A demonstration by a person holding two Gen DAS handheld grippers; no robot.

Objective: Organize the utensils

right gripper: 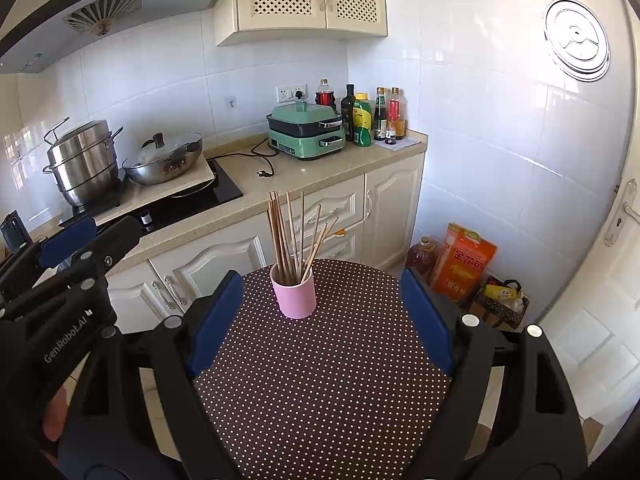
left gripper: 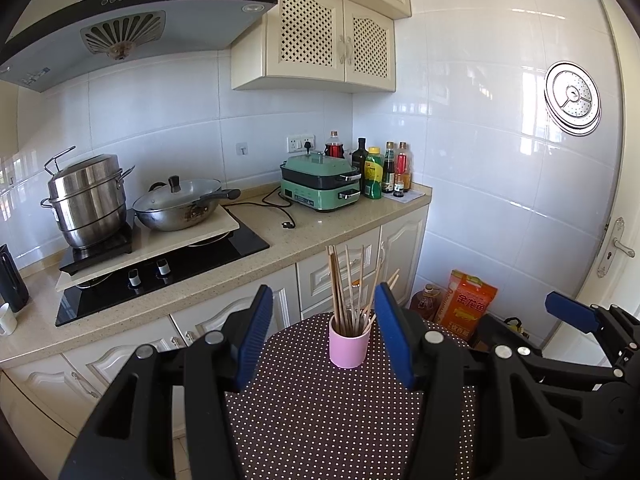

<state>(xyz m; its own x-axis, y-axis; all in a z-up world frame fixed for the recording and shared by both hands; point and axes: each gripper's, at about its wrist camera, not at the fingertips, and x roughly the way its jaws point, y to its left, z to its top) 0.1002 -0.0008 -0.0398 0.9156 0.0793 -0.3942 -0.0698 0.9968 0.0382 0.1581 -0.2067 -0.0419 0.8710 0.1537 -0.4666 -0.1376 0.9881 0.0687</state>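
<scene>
Toward the far edge of the polka-dot bench (right gripper: pixel 320 380) stands a pink cup (right gripper: pixel 295 295), upright, with a loose sheaf of wooden chopsticks (right gripper: pixel 286 236) standing in it. Most lean left in a tight bunch, while a few splay to the right, their tips well above the rim. They look light, thin and stiff, probably smooth enough to slide between flat pads, so a hold across the bundle just above the rim, or on one stick at mid-length, seems safest. The cup itself looks light and tall for its base; a sideways pull on the sticks could tip it, so steadying its wall first would be wise.

Both pairs of tongs hover on the near side of the cup, touching nothing. The left tongs (left gripper: pixel 324 332) are parted about halfway, with the cup framed between their blue pads but farther off. The right tongs (right gripper: pixel 320 316) gape wide and empty, and the cup sits a little left of their centre line.

Beyond the bench run the kitchen cabinets (left gripper: pixel 340 268), and a bag of rice (right gripper: pixel 464 260) sits on the floor at right.
</scene>
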